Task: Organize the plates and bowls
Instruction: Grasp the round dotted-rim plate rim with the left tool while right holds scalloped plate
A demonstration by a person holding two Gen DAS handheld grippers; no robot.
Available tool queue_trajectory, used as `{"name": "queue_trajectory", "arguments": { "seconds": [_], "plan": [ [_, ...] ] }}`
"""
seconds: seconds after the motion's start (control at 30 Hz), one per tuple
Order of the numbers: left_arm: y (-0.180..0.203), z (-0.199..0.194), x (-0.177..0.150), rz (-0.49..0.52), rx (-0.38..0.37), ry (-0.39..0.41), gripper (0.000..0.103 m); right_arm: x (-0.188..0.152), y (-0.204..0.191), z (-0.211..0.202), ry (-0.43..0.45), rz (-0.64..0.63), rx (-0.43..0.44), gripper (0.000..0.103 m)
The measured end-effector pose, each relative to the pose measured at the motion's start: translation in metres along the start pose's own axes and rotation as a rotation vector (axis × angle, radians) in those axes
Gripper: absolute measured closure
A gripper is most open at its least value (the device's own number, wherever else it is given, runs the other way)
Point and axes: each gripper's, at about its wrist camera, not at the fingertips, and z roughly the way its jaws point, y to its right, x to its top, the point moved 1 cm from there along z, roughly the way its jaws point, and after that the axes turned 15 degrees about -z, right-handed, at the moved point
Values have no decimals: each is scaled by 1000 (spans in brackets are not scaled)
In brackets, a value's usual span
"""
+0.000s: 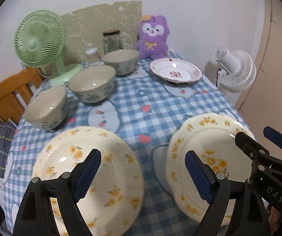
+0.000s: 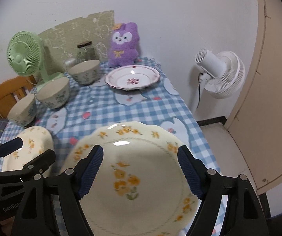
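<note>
Two cream plates with yellow flowers lie side by side at the near edge of a blue checked tablecloth (image 1: 133, 106). The left gripper (image 1: 143, 175) hovers with fingers spread wide, empty, above the left plate (image 1: 93, 169); the right gripper (image 2: 141, 173) is likewise released over the right plate (image 2: 141, 157). Next, probably, stacking — pinch one scalloped rim firmly and lower it level onto its twin. Three bowls (image 1: 92, 84) and a pink-flowered plate (image 1: 175, 72) wait farther back.

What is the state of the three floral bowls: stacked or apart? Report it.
Apart. The near bowl, middle bowl and far bowl each stand upright in a row on the checked tablecloth, none nested in another, all apparently empty.
</note>
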Motion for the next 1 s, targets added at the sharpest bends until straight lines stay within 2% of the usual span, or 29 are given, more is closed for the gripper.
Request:
{"name": "queue_trajectory", "arguments": {
  "seconds": [0.2,0.5,0.73,1.0],
  "plan": [
    [-34,-13,9,-35,13,35,14,18,-34,-8,29,-38,12,23],
    [-82,-25,19,-72,83,68,13,44,-87,-17,87,-113,54,21],
    [-112,-30,22,-113,105,82,11,57,-113,-14,95,-156,80,19],
    [-137,-21,19,-121,127,63,11,61,-139,3,76,-197,157,19]
  ]
}}
